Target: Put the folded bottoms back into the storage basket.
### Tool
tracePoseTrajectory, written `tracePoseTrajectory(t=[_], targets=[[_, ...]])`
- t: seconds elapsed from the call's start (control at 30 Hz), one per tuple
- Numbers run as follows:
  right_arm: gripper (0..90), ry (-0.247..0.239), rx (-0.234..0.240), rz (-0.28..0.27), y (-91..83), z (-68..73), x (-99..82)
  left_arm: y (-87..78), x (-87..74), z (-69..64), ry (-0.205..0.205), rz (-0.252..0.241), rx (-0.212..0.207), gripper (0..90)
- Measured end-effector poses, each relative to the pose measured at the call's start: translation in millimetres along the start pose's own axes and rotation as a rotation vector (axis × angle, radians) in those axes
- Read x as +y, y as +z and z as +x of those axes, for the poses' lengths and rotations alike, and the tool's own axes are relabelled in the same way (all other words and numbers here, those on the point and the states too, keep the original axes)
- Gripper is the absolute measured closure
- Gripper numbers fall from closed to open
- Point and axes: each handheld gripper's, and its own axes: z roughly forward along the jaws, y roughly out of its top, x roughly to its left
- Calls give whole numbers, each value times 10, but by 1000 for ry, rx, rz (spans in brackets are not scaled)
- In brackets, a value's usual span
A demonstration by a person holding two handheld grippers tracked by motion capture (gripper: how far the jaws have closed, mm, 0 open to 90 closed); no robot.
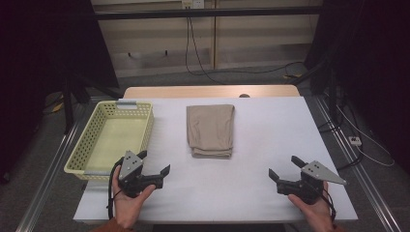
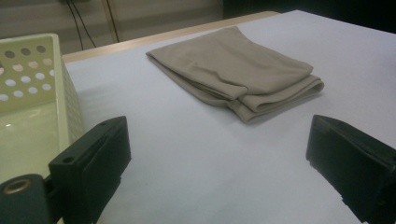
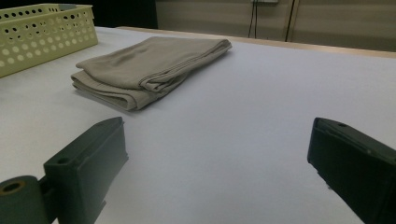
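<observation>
Two hand-held grippers rest near the front edge of a white table, one at each side, with a folded beige cloth lying between and beyond them at the table's middle. Left gripper: held in the person's left hand, it sits just beside the near right corner of a pale yellow perforated basket; its jaws stand wide apart with only bare tabletop between them. Right gripper: held in the person's right hand, well apart from the left one; its jaws likewise stand wide apart and grip nothing.

Both grippers point inward and forward, toward the cloth — which neither touches. In the left gripper view the cloth lies ahead and slightly to the right of the gap between the jaws, its stacked folded edges facing the camera, while the basket wall rises at the left edge. In the right gripper view the cloth lies ahead and to the left of the gap, with the basket farther off at the upper left.

Cloth and basket lie side by side but apart, a strip of white table between them. The cloth is a neat rectangle, its long axis running away from the person — layered edges at the near end.
</observation>
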Motion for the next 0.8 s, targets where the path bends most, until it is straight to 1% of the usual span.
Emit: tracePoseTrajectory(t=[0.07,0.13,0.2,0.27,0.33,0.4,0.47,0.5,0.57,0.6,0.63,0.67,0.8], targets=[[43,1,3,0,0,-1,0,9,3,-13,0,-4,0,64],[42,1,5,-1,0,-2,1,14,7,-19,9,2,-2,63],[41,0,5,0,0,-2,0,29,6,-32,1,4,-7,63],[41,3,6,0,0,-3,-1,38,10,-37,12,9,-10,64],[41,3,7,0,-1,-1,0,50,10,-53,5,7,-14,63],[41,3,6,1,1,3,0,62,12,-63,11,18,-22,63],[41,4,5,1,1,5,-1,81,25,-85,7,21,-17,63],[41,4,6,1,2,6,0,86,39,-96,14,29,-15,63],[40,2,6,2,5,8,2,101,56,-124,3,22,-12,63],[38,-1,7,5,7,9,1,118,66,-140,-2,22,-27,64],[34,-2,9,6,8,10,0,118,66,-140,-2,22,-27,62],[34,-2,9,6,8,10,0,127,71,-146,7,26,-27,62],[24,0,20,9,7,13,-1,151,81,-151,-2,30,-43,54]])
